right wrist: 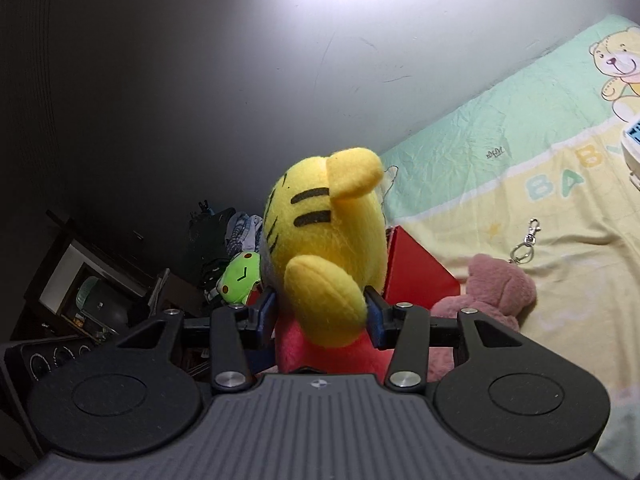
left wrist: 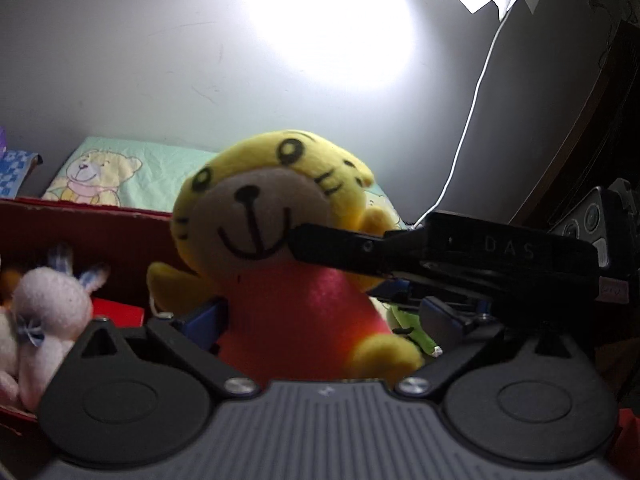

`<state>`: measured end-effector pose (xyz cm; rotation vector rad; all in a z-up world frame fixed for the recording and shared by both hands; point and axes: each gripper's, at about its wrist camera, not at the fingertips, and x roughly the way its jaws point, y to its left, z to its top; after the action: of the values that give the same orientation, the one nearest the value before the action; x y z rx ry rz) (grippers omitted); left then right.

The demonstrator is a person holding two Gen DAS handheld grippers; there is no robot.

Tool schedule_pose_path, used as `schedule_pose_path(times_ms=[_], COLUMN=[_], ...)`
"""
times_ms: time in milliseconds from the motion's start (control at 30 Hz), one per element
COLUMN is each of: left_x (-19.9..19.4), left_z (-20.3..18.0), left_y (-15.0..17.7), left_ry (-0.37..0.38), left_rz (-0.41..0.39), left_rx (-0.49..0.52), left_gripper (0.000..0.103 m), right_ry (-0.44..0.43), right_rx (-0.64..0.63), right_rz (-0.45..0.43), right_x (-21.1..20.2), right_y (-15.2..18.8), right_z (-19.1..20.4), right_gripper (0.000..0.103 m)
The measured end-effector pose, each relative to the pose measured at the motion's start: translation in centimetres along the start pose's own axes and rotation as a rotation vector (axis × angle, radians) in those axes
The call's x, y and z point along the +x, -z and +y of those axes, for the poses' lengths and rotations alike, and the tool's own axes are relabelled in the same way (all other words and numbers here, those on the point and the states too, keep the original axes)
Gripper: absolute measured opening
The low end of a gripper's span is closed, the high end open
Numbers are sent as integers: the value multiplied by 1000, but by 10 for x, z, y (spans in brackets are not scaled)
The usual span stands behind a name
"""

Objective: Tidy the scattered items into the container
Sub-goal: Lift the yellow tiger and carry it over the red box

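Observation:
A yellow tiger plush with a red body hangs in the air, its face towards the left wrist camera. My right gripper is shut on it, blue pads pressing its arm and body from behind. In the left wrist view that gripper's black finger crosses the plush's neck from the right. My left gripper stands open around the red body: the left pad is at its side, the right pad apart from it. The red box sits low on the left with a white bunny plush inside.
A green frog plush lies behind the tiger, beside the red box. A pink plush and a metal key clip rest on the bear-print sheet. A grey wall stands behind; dark furniture fills the side.

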<state>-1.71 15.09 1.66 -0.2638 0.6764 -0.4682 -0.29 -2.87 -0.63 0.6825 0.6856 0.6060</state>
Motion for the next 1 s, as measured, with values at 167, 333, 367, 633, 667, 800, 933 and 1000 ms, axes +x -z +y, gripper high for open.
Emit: schedule_pose_path(times_ms=[167, 333, 367, 633, 667, 800, 933, 1000], left_x=[-12, -28, -29, -8, -6, -3, 3, 3], left_z=[15, 52, 56, 89, 92, 101, 104, 101], left_y=[-3, -15, -16, -1, 1, 6, 7, 11], left_ry=[-17, 15, 7, -16, -21, -25, -5, 6], left_rz=[-25, -35, -32, 99, 108, 128, 157, 173], left_rx=[16, -42, -29, 25, 31, 68, 78, 86], left_gripper=[100, 100, 100, 100, 100, 99, 99, 99], right_ry=[-12, -28, -38, 47, 54, 100, 174, 228], right_rx=[-21, 30, 53, 128, 137, 127, 42, 0], right_rz=[-20, -31, -30, 17, 30, 39, 59, 72], right_x=[21, 34, 37, 70, 74, 84, 92, 93], right_y=[3, 7, 9, 29, 32, 38, 40, 41], right_z=[24, 28, 27, 9, 6, 4, 21, 26], right_gripper=[46, 45, 45, 44, 44, 44, 46, 52])
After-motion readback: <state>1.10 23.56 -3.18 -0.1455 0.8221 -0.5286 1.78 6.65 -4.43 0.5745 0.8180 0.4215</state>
